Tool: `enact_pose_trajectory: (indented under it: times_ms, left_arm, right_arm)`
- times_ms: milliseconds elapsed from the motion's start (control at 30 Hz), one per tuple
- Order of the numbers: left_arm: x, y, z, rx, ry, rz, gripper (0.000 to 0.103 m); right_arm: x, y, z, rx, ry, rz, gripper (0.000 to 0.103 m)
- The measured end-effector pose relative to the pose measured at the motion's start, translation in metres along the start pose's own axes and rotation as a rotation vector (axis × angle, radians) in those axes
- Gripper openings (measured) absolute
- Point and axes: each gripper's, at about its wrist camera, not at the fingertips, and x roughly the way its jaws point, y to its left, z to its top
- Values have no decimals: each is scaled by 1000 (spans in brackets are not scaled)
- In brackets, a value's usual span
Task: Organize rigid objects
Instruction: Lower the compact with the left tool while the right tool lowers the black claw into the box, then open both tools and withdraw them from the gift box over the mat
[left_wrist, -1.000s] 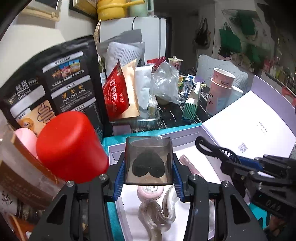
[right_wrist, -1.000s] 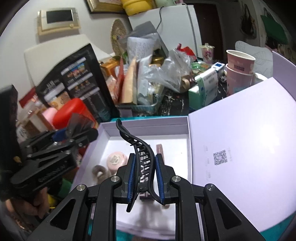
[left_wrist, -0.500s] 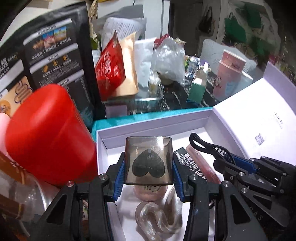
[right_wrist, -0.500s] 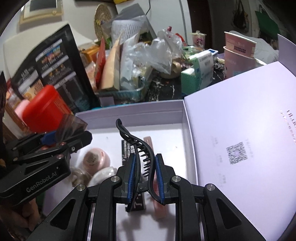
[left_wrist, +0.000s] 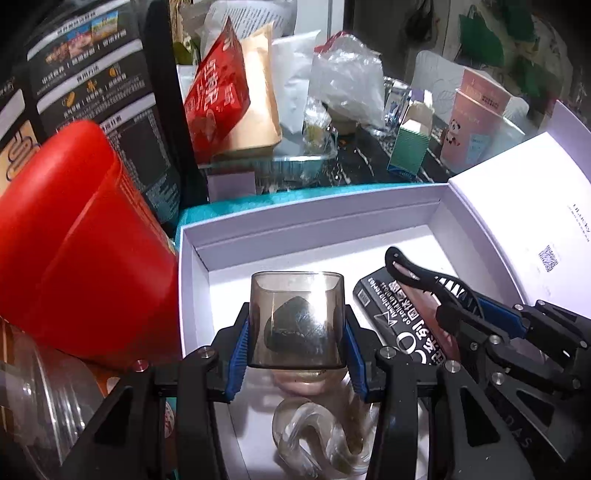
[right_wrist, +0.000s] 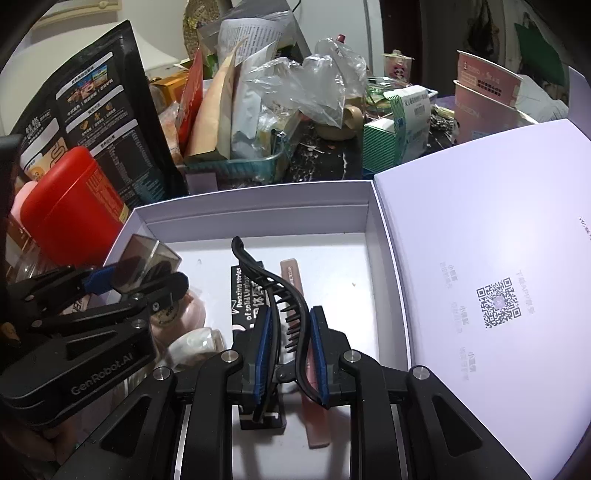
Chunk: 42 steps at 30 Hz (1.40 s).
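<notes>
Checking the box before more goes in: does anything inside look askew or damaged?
Nothing looks damaged. In the white box, the black carton and pink stick lie side by side, the round jar left of them. Outside, the red canister leans slightly.

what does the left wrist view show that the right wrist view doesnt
Only the left wrist view shows the clear twisted piece on the box floor plainly, and the dark heart shape inside the smoky clear case that the left gripper clamps.

Only the right wrist view shows the full pink stick lying in the box and the teeth of the black hair clip clamped in the right gripper.

Both show the white box, its open lid, the black carton and the red canister.
</notes>
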Motion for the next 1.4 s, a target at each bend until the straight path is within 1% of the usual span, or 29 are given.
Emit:
enact_pose_trajectory:
  times_ms: [133,233,267,333,467,700,800,933,1067,1400]
  left_arm:
    - [2,4,-1,-21,17,-2,44]
    - [3,4,-1,-24,26,6,44]
    - [4,4,-2,-22,31,8,44]
    - [5,3,-2,-21,36,14,45]
    - [6,2,-1,-18,37,18,45]
    - [8,1,1,-1,54,19,50]
    - [8,3,2,-16,71,5,50]
    - [6,6,2,-46,80,-24,50]
    - [-2,7,2,-60,65,-49,50]
    - [-32,3,4,-67,0,-36,50]
  right_arm:
    - [5,1,-3,-5,22,24,21]
    - [9,4,-8,-32,31,2,21]
    - [10,5,-9,-37,35,-5,22]
    - [11,6,-10,-43,35,2,27]
    - [12,6,-11,-57,40,0,28]
    - [9,13,-13,-78,34,-3,41]
    - [5,15,-13,-80,22,-14,44]
    - [-6,13,-12,-78,-20,-48,53]
    - [-15,12,-11,-71,-39,-44,53]
    - [-46,4,-11,-61,-82,-51,53]
